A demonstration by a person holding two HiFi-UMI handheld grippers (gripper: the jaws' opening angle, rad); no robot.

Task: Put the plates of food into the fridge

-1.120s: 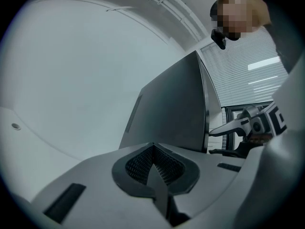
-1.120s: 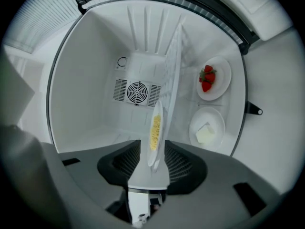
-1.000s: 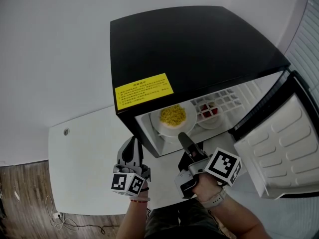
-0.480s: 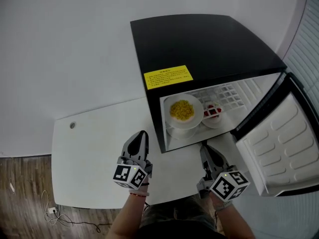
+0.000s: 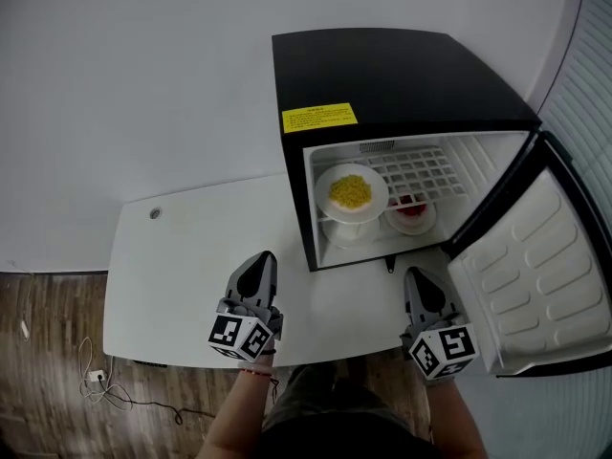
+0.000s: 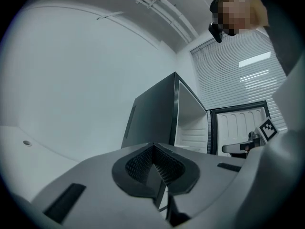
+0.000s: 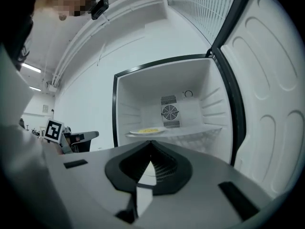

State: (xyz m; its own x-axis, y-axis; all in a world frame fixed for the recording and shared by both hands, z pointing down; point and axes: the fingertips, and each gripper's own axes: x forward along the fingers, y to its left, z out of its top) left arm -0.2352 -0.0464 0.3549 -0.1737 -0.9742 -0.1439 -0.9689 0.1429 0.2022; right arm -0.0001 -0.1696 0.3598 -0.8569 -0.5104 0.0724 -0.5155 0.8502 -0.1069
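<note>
A black mini fridge [image 5: 402,75] stands open on the white table [image 5: 172,275]. On its wire shelf lies a white plate of yellow corn [image 5: 350,191], with a plate of red food [image 5: 412,210] lower and to its right. My left gripper [image 5: 263,257] is shut and empty over the table, left of the fridge. My right gripper [image 5: 418,274] is shut and empty just in front of the open compartment. The right gripper view looks level into the fridge at the corn plate [image 7: 147,131]. In the left gripper view, the fridge's side [image 6: 152,113] is ahead of the shut left gripper [image 6: 153,149].
The fridge door [image 5: 540,266] swings wide open to the right, close beside my right gripper. The table's front edge runs just under both hands. Wooden floor with a cable [image 5: 105,390] lies at lower left. A wall stands behind the table.
My right gripper has drawn back from the fridge opening toward the table's front edge and rolled upright. My left gripper has also pulled back a little.
</note>
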